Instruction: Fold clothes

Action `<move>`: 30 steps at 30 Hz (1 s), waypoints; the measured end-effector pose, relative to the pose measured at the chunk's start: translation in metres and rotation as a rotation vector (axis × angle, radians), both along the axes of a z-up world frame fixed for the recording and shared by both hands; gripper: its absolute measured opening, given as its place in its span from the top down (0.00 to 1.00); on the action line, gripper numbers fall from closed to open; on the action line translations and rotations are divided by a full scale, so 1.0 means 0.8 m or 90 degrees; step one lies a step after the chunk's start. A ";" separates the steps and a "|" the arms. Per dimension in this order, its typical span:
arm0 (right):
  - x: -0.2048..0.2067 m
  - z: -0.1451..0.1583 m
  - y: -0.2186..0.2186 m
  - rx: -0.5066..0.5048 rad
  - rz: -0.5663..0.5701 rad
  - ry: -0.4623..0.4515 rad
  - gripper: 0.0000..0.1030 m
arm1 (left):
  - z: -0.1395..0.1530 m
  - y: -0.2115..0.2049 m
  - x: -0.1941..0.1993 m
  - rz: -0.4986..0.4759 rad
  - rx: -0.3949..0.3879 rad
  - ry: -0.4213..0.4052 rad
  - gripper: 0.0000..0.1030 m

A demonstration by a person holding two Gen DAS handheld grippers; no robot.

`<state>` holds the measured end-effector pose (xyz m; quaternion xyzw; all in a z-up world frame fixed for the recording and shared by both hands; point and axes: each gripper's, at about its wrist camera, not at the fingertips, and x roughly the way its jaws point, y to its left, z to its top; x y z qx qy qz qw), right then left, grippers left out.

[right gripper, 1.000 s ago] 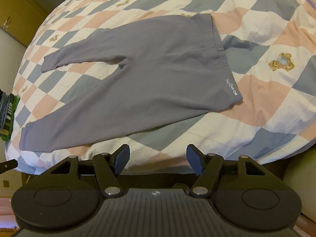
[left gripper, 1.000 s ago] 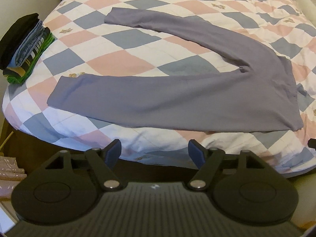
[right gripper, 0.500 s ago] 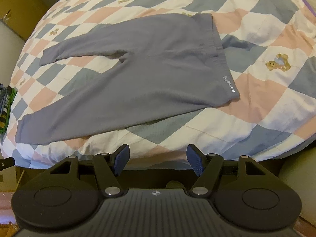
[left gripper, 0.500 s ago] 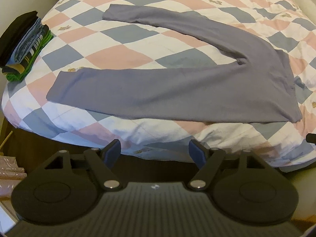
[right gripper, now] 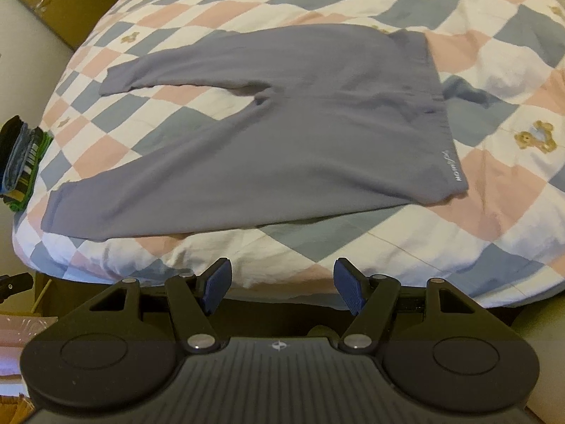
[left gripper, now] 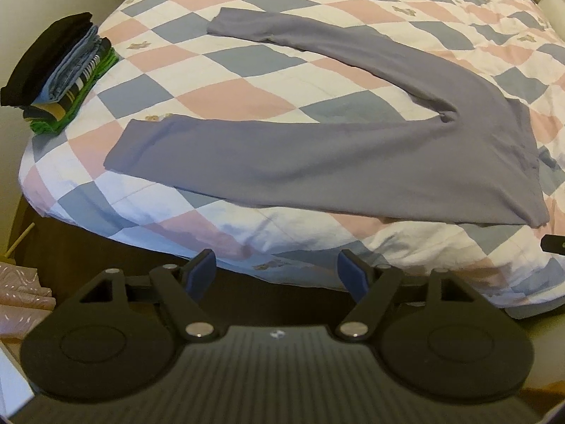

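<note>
Grey trousers (left gripper: 317, 162) lie spread flat, legs splayed, on a checked quilt (left gripper: 226, 99). Left gripper (left gripper: 277, 275) and right gripper (right gripper: 282, 284) hover before the bed edge, fingers apart, empty.

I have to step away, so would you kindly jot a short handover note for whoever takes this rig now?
Left gripper: open, empty, off the bed's near edge.
Right gripper: open, empty, likewise.
Grey trousers: flat on the checked quilt, legs spread apart, waistband to the right.
Done: a stack of folded clothes at the left corner.
Left: the trousers, wholly unfolded.
</note>
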<state>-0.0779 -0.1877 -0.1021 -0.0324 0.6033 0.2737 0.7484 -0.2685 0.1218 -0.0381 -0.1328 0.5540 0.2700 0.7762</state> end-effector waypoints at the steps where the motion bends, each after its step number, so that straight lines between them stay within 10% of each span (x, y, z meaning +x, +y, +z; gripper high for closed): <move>1: 0.001 0.000 0.002 0.002 0.003 0.000 0.35 | 0.001 0.000 -0.001 0.003 0.002 0.000 0.29; 19: 0.012 -0.007 0.045 0.023 0.081 0.012 0.35 | 0.012 0.009 -0.019 0.068 0.028 0.003 0.28; 30: 0.036 -0.021 0.049 0.060 0.063 0.036 0.37 | -0.013 0.038 0.038 -0.003 0.003 -0.016 0.28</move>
